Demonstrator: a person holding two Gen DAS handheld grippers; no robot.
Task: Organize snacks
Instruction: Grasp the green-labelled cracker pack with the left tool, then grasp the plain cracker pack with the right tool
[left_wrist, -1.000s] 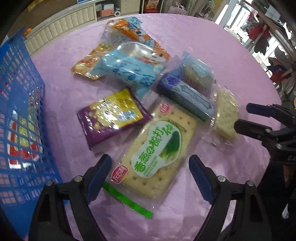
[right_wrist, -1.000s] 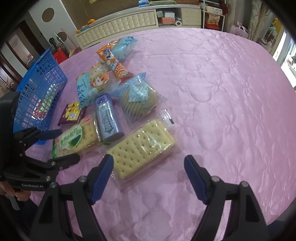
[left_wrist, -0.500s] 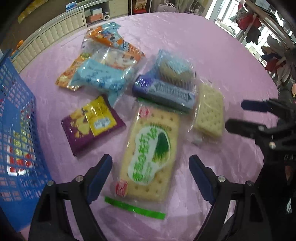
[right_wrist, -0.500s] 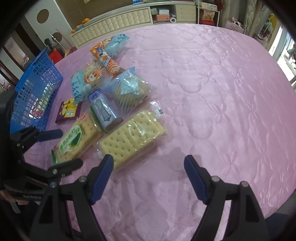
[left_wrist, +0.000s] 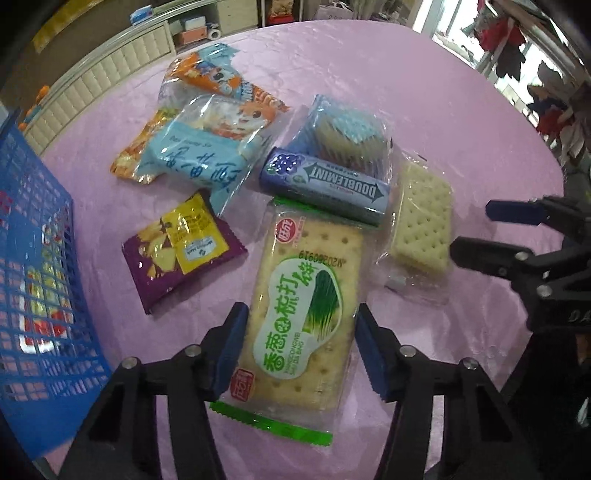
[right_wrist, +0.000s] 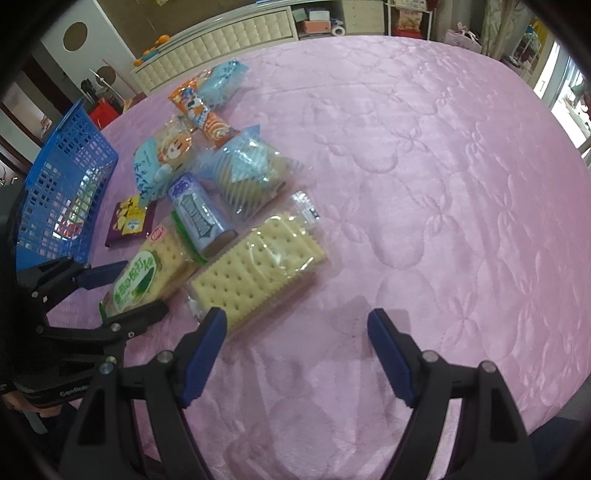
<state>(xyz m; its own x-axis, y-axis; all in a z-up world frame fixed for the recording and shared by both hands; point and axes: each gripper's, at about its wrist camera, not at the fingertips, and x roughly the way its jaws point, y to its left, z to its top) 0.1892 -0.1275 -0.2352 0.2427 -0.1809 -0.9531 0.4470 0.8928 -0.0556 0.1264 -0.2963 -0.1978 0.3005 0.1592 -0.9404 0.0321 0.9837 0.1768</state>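
Several snack packs lie on the pink tablecloth (right_wrist: 424, 184). My left gripper (left_wrist: 299, 332) has its blue pads against both long sides of the green-label cracker pack (left_wrist: 303, 306), which rests on the cloth; it also shows in the right wrist view (right_wrist: 144, 280). My right gripper (right_wrist: 295, 328) is open and empty, just right of the plain cracker pack (right_wrist: 258, 273), which also shows in the left wrist view (left_wrist: 424, 225). A Doublemint gum pack (left_wrist: 325, 184) lies across the top of the green-label pack.
A blue plastic basket (left_wrist: 33, 280) with packets inside stands at the left, also in the right wrist view (right_wrist: 66, 184). A purple chip bag (left_wrist: 181, 247), a light blue bun pack (left_wrist: 199, 158), an orange cartoon pack (left_wrist: 218, 81) and a blue wafer pack (left_wrist: 343, 129) lie beyond.
My left gripper moved forward over the green-label cracker pack and its jaws narrowed onto the pack's sides. The right gripper stayed open and drifted slightly.
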